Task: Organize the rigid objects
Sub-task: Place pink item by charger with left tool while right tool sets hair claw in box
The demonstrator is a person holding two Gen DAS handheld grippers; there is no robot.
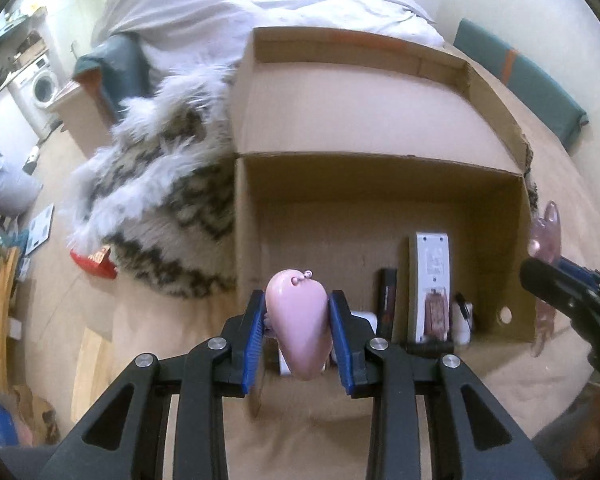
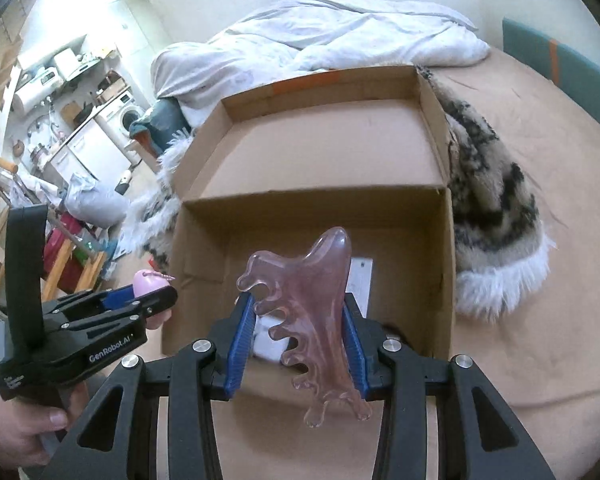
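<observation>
Partly done, by the look of it. Already lying inside the cardboard box (image 1: 380, 216), along the near wall: a white remote (image 1: 430, 280), a dark stick (image 1: 387, 300) beside it, and some small white things, too hidden to name. Still outside, held above the near edge: a pink egg-shaped object (image 1: 300, 320), clamped between the pads of the left gripper (image 1: 300, 334); a pink comb (image 2: 312, 320) with wavy teeth, pinched in the right gripper (image 2: 298, 344). Left to do, probably: lowering both into the box and releasing.
</observation>
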